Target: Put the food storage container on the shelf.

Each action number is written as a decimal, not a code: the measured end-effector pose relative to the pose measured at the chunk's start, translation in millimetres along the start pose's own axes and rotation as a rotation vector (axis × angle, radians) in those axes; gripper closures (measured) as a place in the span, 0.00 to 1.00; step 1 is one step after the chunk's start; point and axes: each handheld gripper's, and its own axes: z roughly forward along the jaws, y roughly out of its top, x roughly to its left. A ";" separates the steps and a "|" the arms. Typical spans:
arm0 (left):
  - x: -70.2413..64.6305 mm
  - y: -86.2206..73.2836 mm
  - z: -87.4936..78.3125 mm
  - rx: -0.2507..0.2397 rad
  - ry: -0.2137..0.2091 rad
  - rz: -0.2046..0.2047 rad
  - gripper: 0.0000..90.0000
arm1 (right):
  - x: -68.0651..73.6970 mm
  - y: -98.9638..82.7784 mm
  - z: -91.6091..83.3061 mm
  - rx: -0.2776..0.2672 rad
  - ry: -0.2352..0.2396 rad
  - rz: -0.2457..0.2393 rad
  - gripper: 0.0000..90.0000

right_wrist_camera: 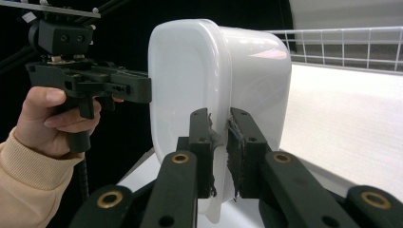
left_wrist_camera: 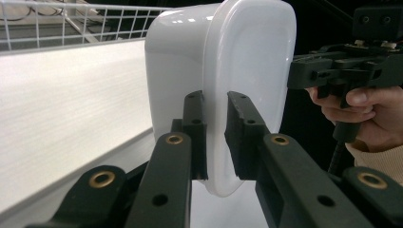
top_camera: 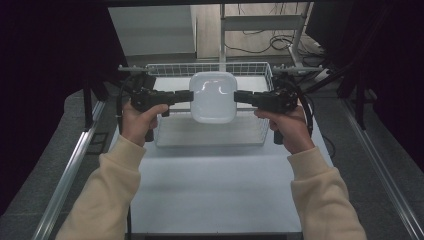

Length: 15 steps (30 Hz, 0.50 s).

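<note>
A white, rounded-square plastic container [top_camera: 213, 97] hangs in the air over a white wire basket [top_camera: 210, 136]. My left gripper [top_camera: 192, 95] comes in from the left, its two black jaws shut on the container's left rim. The left gripper view shows that rim pinched between the pads [left_wrist_camera: 216, 137]. From the right, my right gripper [top_camera: 235, 96] is shut on the opposite rim, which is clamped between its pads in the right gripper view [right_wrist_camera: 219, 152]. Each gripper view also shows the container [left_wrist_camera: 252, 57] [right_wrist_camera: 185, 71] and, beyond it, the other hand with its gripper.
The wire basket stands at the far end of a white table [top_camera: 215, 185]. Metal rails [top_camera: 70, 170] run along both sides of the table, and dark curtains hang to the left and right. Cables lie on the floor behind the basket.
</note>
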 end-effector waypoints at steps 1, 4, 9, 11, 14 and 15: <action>0.6 2.3 0.3 0.002 0.001 0.003 0.88 | -0.7 1.4 0.4 0.000 0.001 -0.001 0.89; 3.5 9.3 1.6 0.009 0.004 0.005 0.88 | -3.3 6.9 2.3 0.001 -0.001 0.005 0.89; 9.3 18.6 5.1 0.013 0.013 0.012 0.88 | -9.3 15.2 7.0 0.005 -0.006 0.012 0.89; 13.1 22.7 7.2 0.017 0.015 0.005 0.88 | -12.8 18.8 9.9 0.011 -0.008 0.020 0.89; 20.3 26.5 10.5 0.029 0.018 -0.017 0.88 | -19.3 24.2 15.2 0.022 -0.006 0.040 0.89; 22.6 27.1 12.0 0.032 0.021 -0.026 0.88 | -21.4 25.3 17.4 0.024 -0.007 0.044 0.89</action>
